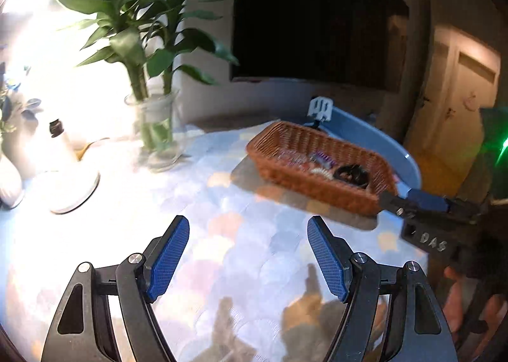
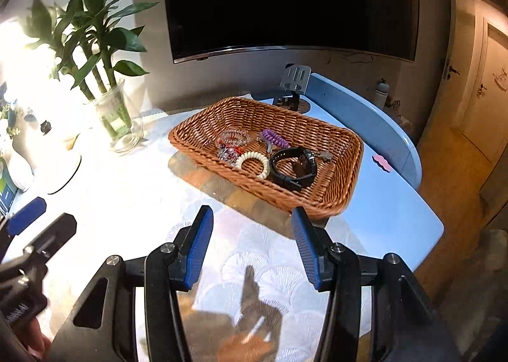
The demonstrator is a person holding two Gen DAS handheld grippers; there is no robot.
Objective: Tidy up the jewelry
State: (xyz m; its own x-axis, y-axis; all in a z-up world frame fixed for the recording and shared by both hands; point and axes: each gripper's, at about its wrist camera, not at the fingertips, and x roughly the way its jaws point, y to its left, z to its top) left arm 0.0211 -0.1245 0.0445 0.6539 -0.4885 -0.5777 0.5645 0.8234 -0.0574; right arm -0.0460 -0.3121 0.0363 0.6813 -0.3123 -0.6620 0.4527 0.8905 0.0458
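Item: wicker basket [image 2: 333,171], which we found on the table [image 2: 397,203] beyond both grippers. Contents we logged: black watch [image 2: 293,168], cream coil band [image 2: 254,165], purple coil band [image 2: 274,136], clear bracelet [image 2: 235,136]. Left gripper [image 1: 247,254]: jaws apart, empty. Right gripper [image 2: 250,244]: jaws apart, empty. Far left: plant vase [image 2: 117,120].

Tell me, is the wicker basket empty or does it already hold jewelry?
Not empty. The wicker basket holds a black watch, a cream coil band, a purple coil band and clear pieces.
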